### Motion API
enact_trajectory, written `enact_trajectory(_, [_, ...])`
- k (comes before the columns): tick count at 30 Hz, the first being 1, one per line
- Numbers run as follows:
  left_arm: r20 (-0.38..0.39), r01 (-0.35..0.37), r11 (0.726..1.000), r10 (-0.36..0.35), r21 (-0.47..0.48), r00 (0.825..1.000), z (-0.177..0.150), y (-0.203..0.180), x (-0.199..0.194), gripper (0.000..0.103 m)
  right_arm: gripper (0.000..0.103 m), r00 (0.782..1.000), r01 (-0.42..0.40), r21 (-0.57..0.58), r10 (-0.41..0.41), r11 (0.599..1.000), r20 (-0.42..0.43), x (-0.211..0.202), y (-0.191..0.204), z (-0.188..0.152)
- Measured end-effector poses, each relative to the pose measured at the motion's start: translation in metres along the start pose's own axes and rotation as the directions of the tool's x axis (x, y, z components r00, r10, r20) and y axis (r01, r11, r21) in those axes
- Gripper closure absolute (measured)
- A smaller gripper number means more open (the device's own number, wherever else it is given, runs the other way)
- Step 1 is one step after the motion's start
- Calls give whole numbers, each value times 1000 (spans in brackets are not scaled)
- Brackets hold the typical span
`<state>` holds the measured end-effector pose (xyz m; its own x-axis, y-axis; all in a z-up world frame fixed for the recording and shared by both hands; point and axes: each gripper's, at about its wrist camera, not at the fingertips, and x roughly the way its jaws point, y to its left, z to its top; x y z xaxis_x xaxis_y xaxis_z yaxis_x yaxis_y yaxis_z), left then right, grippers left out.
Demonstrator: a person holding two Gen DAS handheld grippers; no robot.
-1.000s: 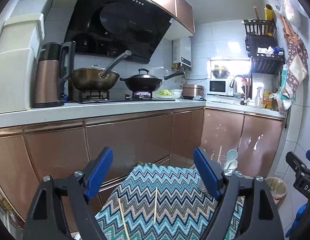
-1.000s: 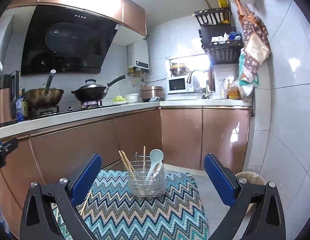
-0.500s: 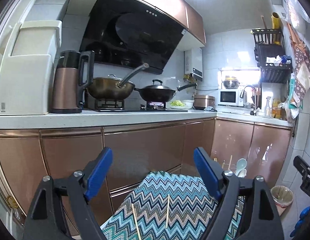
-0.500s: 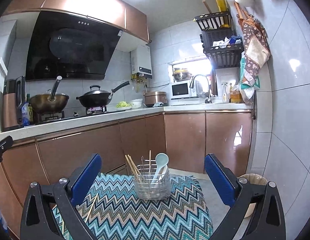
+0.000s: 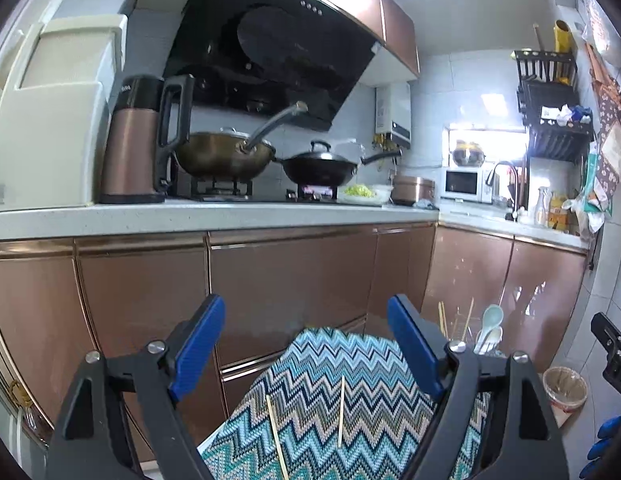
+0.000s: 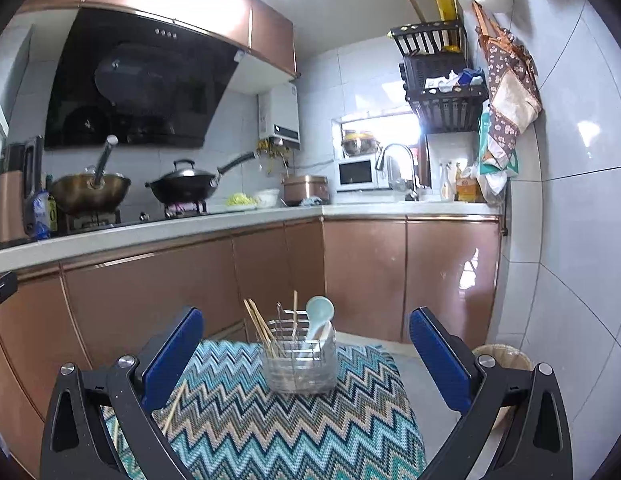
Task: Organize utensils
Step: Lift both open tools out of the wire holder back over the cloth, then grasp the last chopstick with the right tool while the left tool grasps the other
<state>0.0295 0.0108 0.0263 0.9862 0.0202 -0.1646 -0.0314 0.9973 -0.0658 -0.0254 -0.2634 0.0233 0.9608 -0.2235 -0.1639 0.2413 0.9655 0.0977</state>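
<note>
- While the left gripper [image 5: 306,354] hangs with its blue pads spread wide and nothing between them, its camera looks down on two loose chopsticks [image 5: 341,412] lying apart on the zigzag cloth [image 5: 310,368].
- From the right wrist view, the right gripper [image 6: 306,354] is likewise wide open and empty, and the wire utensil holder [image 6: 299,364] stands in full sight on the zigzag cloth [image 6: 294,432], upright, with chopsticks and a pale blue spoon [image 6: 319,314] standing in it.
- From the left wrist view that holder [image 5: 480,340] is mostly hidden behind the right-hand finger; only stick tips and spoons show above it.
- Only the left view shows the copper kettle [image 5: 140,142] large and close on the counter; the right view shows it at its far left edge.
- At the left view's right edge the other gripper's black body carries white letters, partly cut off and not legible as a word.
- Packaging on the counter bears print too small to read.
</note>
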Motion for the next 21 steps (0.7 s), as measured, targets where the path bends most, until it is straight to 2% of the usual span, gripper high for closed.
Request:
enact_trajectory(6, [-39, 14, 1000, -13, 22, 999, -10, -5, 5, 20, 0, 996, 57, -34, -59, 998, -62, 9, 3, -8])
enact_trajectory(13, [-76, -13, 1000, 14, 20, 997, -13, -4, 19, 20, 0, 993, 62, -47, -66, 997, -96, 19, 2, -13])
enact_trajectory(21, [-168, -29, 999, 31, 15, 985, -31, 5, 54, 20, 0, 986, 44, -74, -55, 996, -155, 43, 5, -23])
